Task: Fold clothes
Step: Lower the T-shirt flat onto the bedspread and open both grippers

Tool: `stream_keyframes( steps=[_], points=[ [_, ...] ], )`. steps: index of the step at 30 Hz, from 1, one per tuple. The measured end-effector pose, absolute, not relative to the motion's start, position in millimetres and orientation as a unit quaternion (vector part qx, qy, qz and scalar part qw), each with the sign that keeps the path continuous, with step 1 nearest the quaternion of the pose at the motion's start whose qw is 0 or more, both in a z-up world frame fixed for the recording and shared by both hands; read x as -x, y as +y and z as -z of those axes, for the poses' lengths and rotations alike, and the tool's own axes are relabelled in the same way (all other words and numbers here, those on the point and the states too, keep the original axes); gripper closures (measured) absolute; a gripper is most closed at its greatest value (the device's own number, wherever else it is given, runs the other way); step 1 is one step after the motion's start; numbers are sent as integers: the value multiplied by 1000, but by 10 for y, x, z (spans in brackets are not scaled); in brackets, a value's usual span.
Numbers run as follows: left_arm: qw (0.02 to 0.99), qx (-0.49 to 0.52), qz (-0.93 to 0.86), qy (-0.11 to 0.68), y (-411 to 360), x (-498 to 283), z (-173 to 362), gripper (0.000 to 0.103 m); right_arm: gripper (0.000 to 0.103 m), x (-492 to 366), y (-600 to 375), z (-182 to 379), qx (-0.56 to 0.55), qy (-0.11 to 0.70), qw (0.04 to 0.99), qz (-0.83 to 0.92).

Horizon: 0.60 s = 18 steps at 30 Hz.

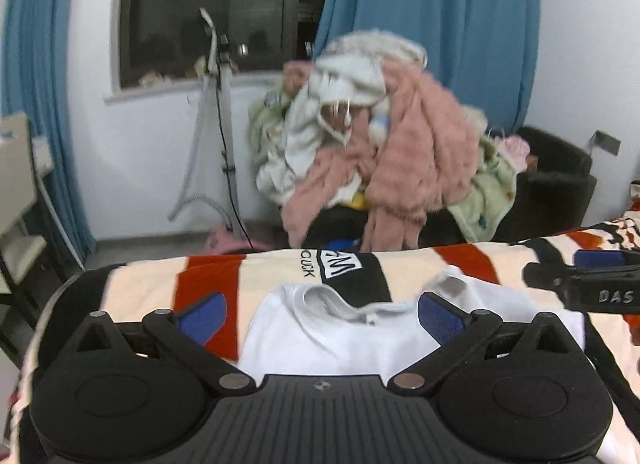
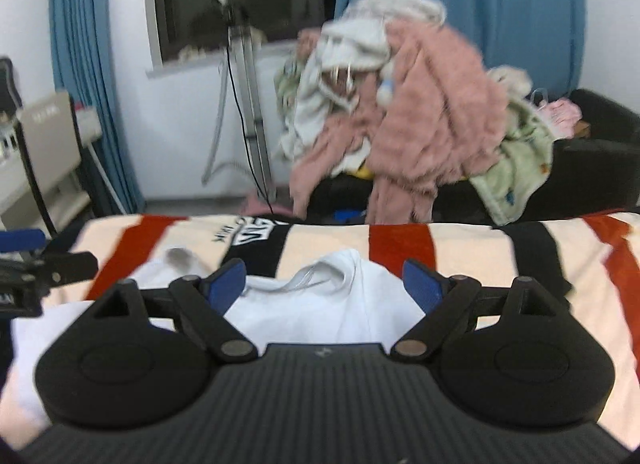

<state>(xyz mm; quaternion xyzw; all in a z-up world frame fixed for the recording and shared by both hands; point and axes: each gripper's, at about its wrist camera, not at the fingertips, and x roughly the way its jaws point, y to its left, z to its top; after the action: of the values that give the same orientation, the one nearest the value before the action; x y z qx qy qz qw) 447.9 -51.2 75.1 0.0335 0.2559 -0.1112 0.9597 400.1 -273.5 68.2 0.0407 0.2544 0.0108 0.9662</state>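
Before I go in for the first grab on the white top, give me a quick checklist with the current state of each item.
1. Left gripper open: ok, jaws spread wide, nothing between them.
2. Right gripper open: ok, jaws apart and empty.
3. White top in front of both grippers: ok, it lies on the striped blanket between each pair of fingers.
4. Garment flat enough to fold: not ok, the neck area is bunched and raised.
5. Grippers apart from each other: ok, the right one shows at the left view's right edge, not touching.
6. Full outline of the top: cannot tell, the gripper bodies hide its near part.
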Motion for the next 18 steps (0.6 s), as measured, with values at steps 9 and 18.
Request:
stream_keyframes(
  steps=[9, 18],
  points=[
    [977, -52, 68, 194, -314, -2171, -1046, 1, 16, -1848, -2651, -760, -66, 185, 980, -25],
    [984, 18, 52, 169, 3, -765, -790, 0, 16, -582, -2612, -432, -35, 115, 992, -28]
  ],
)
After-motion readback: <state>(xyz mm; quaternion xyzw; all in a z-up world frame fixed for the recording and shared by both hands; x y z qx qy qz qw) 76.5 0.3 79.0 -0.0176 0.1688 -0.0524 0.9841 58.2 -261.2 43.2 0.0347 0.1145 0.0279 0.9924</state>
